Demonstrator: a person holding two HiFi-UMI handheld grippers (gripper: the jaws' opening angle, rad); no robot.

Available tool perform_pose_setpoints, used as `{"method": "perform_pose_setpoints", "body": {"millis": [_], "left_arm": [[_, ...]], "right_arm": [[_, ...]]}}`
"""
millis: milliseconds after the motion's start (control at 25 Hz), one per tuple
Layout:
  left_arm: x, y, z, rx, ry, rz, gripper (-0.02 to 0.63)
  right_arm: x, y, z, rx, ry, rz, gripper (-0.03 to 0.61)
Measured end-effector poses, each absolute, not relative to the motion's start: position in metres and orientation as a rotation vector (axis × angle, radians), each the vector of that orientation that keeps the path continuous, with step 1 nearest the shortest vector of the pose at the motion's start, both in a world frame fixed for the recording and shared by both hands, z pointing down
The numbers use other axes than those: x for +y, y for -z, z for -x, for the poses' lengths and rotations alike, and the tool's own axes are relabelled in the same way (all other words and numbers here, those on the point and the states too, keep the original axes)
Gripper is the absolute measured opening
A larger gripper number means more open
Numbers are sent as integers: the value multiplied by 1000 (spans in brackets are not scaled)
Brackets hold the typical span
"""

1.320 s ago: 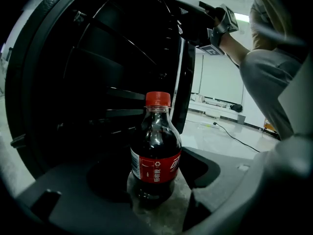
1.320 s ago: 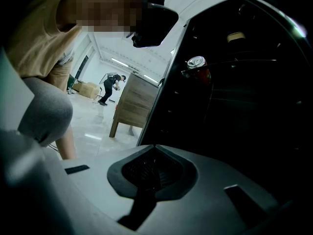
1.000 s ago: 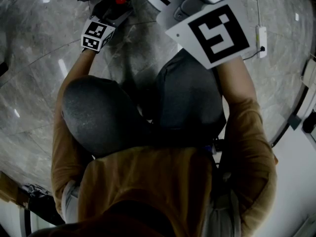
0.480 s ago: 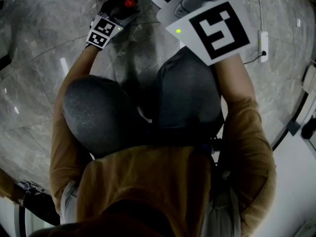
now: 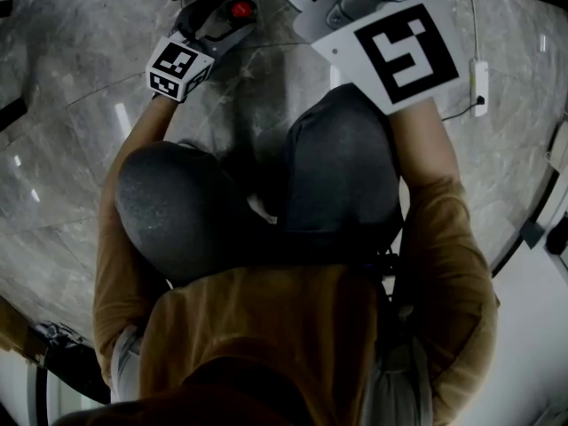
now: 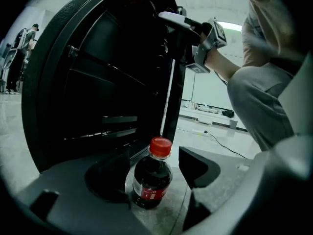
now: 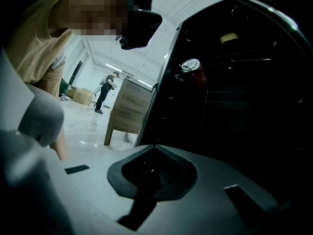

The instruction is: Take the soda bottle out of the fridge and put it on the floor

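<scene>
Holds left tongs (image 6: 152, 156) released, jaws apart around the upright bottle (image 6: 151, 177) on the floor (image 6: 172, 214); holds right tongs (image 7: 155, 148) clenched, empty, facing the fridge (image 7: 234, 106).

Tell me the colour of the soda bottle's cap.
Red. The left gripper view shows the cap best, atop the dark soda bottle.

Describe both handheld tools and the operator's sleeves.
Left grey moulded tool has black jaw pads; its cube carries black-and-white square markers. Right grey tool looks alike, with a white marker face printed black. Sleeves are mustard-brown, long.
</scene>
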State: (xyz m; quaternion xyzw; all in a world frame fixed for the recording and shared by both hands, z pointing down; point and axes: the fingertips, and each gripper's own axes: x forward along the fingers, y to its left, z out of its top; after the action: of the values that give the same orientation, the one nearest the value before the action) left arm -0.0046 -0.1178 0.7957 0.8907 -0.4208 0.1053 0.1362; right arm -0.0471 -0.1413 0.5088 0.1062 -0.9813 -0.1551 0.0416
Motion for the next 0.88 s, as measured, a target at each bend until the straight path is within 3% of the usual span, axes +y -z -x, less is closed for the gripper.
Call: {"method": "perform_pose_setpoints", "body": {"millis": [560, 880], "left_arm": [[-103, -754, 36, -1340, -163, -2541, 297], [-102, -726, 40, -1430, -173, -2597, 177]], "right_arm": [[-151, -506, 45, -3021, 395, -374, 2], [-141, -513, 45, -2995, 423, -355, 2]]}}
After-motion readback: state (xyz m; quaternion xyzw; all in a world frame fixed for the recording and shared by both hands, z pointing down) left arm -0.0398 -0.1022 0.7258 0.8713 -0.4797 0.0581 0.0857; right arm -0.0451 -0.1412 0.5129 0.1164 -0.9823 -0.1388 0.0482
